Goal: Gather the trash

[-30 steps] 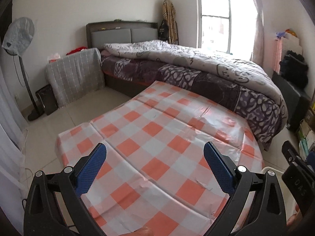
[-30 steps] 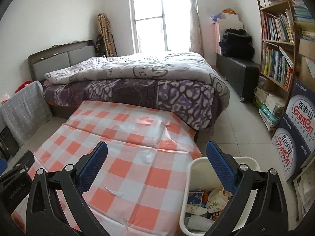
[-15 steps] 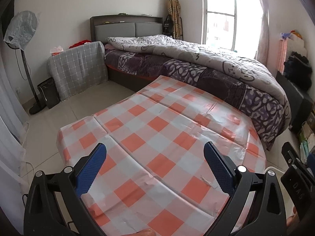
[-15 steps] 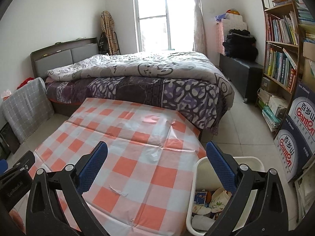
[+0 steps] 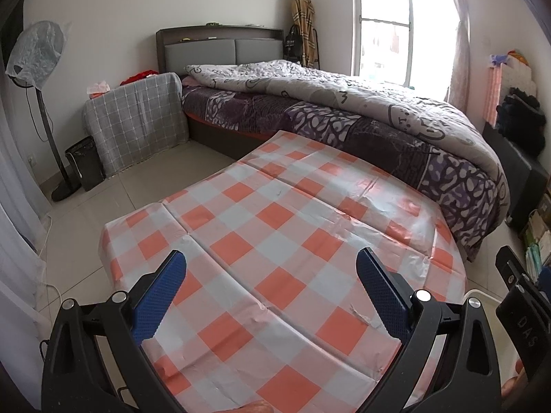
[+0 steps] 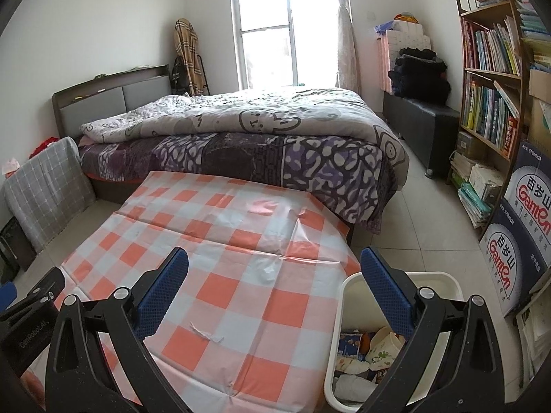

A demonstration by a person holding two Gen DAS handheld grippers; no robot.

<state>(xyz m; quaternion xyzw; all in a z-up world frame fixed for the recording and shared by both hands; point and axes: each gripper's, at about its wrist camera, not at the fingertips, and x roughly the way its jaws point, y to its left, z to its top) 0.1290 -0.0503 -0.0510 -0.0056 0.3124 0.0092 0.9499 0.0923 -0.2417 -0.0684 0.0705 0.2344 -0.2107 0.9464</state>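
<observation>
Both tools, the left tool and the right tool, hung spread wide and empty over the checked table. The trash, light crushable cartons and wrappers, lay in the white bin below the right tool's right finger; pinching a carton edge should suit

Both wrist views face bed over shared checkered table.
</observation>
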